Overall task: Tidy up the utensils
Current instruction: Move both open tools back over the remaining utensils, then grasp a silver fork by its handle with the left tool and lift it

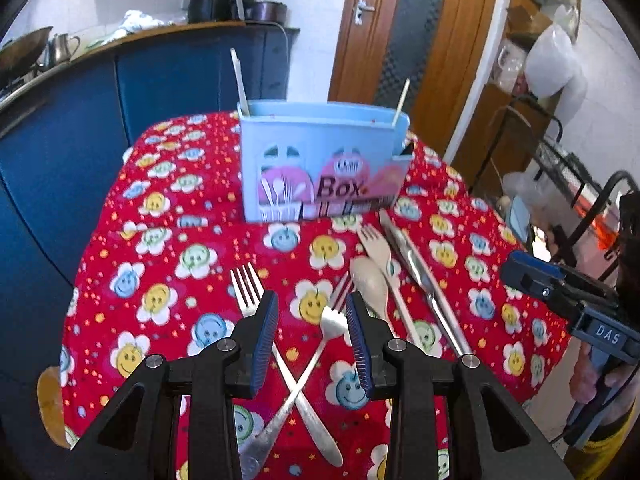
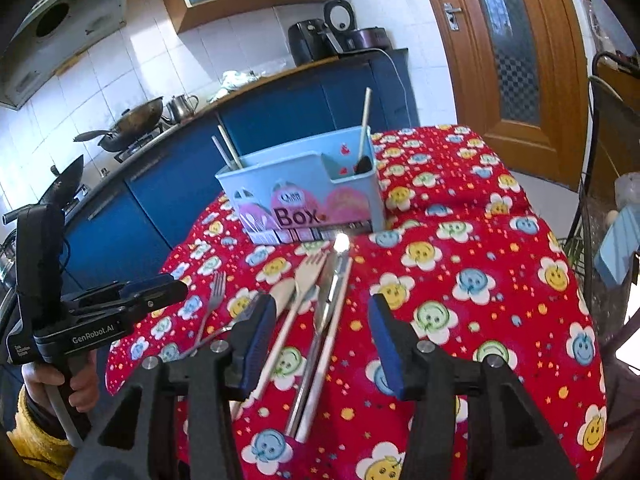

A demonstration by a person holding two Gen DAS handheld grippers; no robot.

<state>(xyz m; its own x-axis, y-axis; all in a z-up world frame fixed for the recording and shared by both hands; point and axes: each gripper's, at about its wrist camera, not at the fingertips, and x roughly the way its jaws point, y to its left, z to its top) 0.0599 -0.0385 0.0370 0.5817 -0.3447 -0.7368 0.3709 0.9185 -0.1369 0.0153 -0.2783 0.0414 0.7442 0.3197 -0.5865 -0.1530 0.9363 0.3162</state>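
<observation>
A light blue utensil box point(image 1: 324, 160) marked "Box" stands at the back of the table; it also shows in the right wrist view point(image 2: 304, 196), with a few sticks standing in it. On the red flowered cloth lie two crossed metal forks point(image 1: 304, 364), a beige spoon point(image 1: 370, 280), a beige fork point(image 1: 378, 248) and a metal knife point(image 1: 424, 280). My left gripper point(image 1: 312, 308) is open just above the crossed forks. My right gripper point(image 2: 322, 312) is open above the beige fork point(image 2: 308, 276) and knife point(image 2: 328, 300), holding nothing.
A blue kitchen counter point(image 2: 168, 184) with a wok point(image 2: 132, 124) and kettle stands behind the table. A wooden door point(image 2: 516, 52) is at the right. A metal rack point(image 1: 560, 168) stands to the table's right. The table's edges fall away on both sides.
</observation>
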